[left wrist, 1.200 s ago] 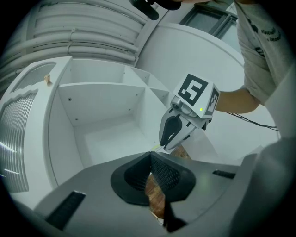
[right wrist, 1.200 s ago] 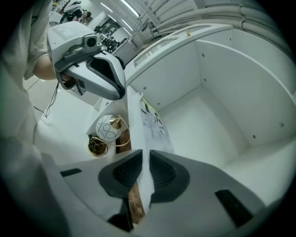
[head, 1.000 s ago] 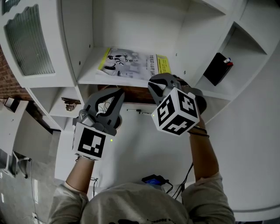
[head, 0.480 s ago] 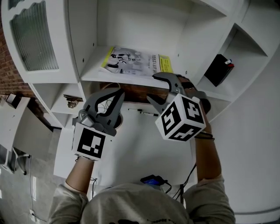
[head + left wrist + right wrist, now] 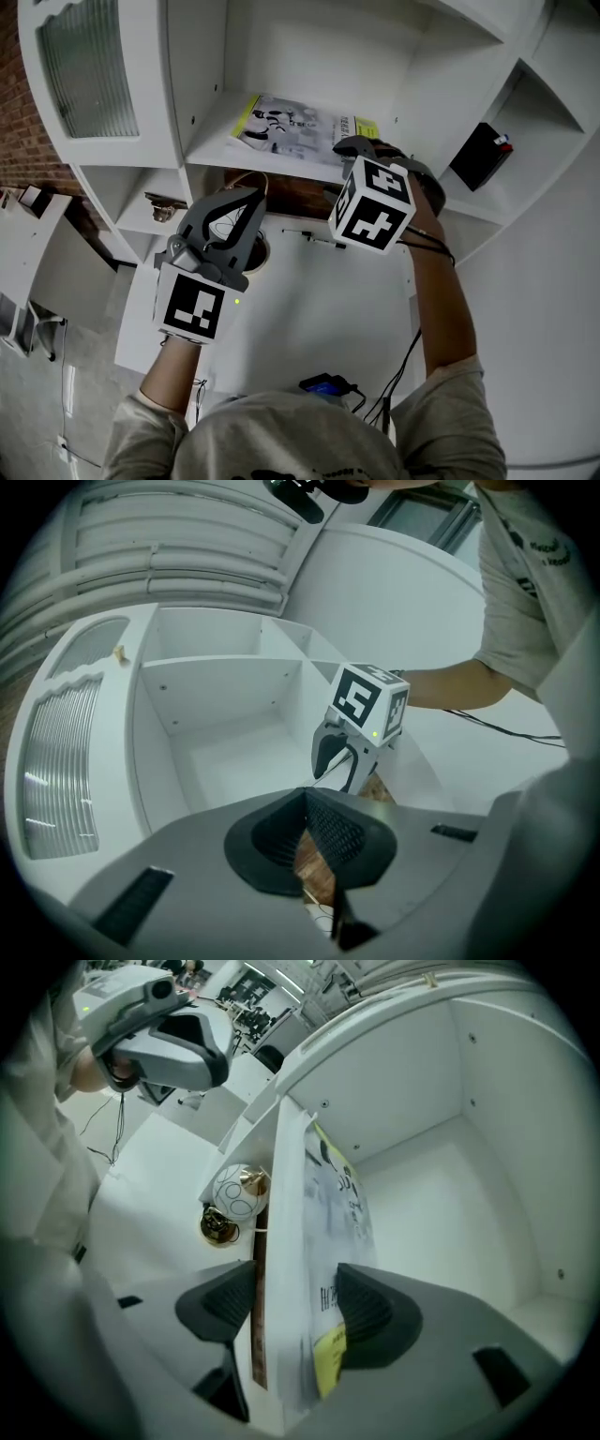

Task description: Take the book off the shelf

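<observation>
A thin book with a white illustrated cover and a yellow corner lies flat on a white shelf board. My right gripper is at the board's front edge, at the book's near right corner. In the right gripper view its jaws are opening and straddle the board and the book together. One pad is above the cover and the other is apart from the board's underside. My left gripper hangs below the shelf, shut and empty. The left gripper view shows the right gripper ahead at the shelf.
A black box stands in the compartment to the right. A ribbed-glass door is at the left. A brass fitting and a round ornament sit below the shelf. A pen and a blue device lie on the white surface beneath.
My right gripper has risen and moved forward to the shelf edge, and its jaws have gone from shut to wide apart around board and book. The left gripper has stayed put.
</observation>
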Action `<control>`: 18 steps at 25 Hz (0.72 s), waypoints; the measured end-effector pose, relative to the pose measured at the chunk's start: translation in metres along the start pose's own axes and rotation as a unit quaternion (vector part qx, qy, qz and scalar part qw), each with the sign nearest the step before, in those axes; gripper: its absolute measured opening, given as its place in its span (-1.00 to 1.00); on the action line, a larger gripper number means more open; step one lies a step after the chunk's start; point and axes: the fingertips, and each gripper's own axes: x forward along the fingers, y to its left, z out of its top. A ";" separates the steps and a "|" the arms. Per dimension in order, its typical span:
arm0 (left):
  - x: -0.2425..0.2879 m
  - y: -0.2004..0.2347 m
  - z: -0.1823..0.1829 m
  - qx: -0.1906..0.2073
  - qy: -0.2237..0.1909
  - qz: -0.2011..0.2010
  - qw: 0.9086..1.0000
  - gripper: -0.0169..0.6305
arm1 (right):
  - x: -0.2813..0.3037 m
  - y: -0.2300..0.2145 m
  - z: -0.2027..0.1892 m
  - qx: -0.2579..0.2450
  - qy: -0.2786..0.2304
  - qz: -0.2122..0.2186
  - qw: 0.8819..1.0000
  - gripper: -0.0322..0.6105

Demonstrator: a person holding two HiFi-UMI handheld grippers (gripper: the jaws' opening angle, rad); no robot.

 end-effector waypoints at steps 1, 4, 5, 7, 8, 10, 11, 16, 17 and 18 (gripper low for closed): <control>0.000 0.001 -0.001 -0.001 0.000 0.001 1.000 -0.92 | -0.001 0.000 0.000 -0.001 -0.003 -0.007 1.000 -0.03; 0.002 0.000 -0.002 -0.002 0.002 -0.001 1.000 -0.92 | 0.000 0.002 0.000 -0.011 -0.009 -0.033 0.999 -0.03; 0.003 -0.001 -0.002 -0.002 0.003 -0.003 1.000 -0.92 | 0.000 0.003 0.000 -0.014 -0.011 -0.039 0.999 -0.03; 0.004 -0.003 -0.001 -0.002 0.002 -0.006 1.000 -0.92 | -0.005 0.006 0.000 -0.018 -0.016 -0.041 0.999 -0.03; 0.005 -0.003 0.000 -0.002 0.000 -0.007 1.000 -0.92 | -0.008 0.008 0.001 -0.021 -0.018 -0.040 0.999 -0.04; 0.006 -0.003 0.002 0.000 -0.002 -0.009 1.000 -0.92 | -0.014 0.012 0.001 -0.031 -0.018 -0.045 0.998 -0.05; 0.006 -0.002 0.003 0.002 -0.003 -0.010 1.000 -0.92 | -0.016 0.014 0.001 -0.038 -0.017 -0.052 0.998 -0.05; 0.008 0.006 0.005 0.007 -0.007 -0.009 1.000 -0.92 | -0.028 0.010 0.001 -0.060 -0.008 -0.109 0.992 -0.38; 0.009 0.010 0.005 0.007 -0.007 -0.009 1.000 -0.92 | -0.028 0.008 0.002 -0.063 -0.008 -0.118 0.991 -0.38; 0.010 0.013 0.004 0.007 -0.007 -0.008 1.000 -0.92 | -0.029 0.006 0.003 -0.068 -0.008 -0.127 0.990 -0.38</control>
